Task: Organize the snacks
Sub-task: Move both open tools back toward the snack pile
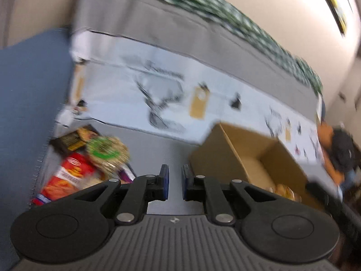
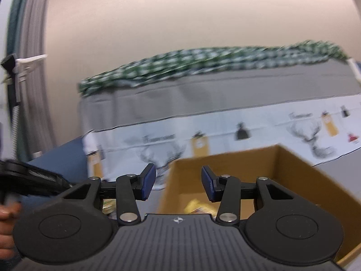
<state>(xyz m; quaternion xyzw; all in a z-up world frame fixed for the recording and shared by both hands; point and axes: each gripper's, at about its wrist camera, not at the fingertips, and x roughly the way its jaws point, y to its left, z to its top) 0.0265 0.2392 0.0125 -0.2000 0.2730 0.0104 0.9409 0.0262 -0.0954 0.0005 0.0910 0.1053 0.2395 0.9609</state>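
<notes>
Snack packets (image 1: 76, 171) left of cardboard box (image 1: 255, 155), both tongs (image 1: 175, 183) (image 2: 178, 183) empty.

Both wrist views low and near, facing the sofa (image 1: 158, 22) — sharing the cardboard box (image 2: 293, 169).

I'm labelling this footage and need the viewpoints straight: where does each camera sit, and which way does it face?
Left wrist: on the left gripper, facing the cardboard box and snack pile; nothing held.
Right wrist: on the right gripper, facing into the box; a hand shows at left.
Shared: box, deer-print cloth, green checked cloth.
</notes>
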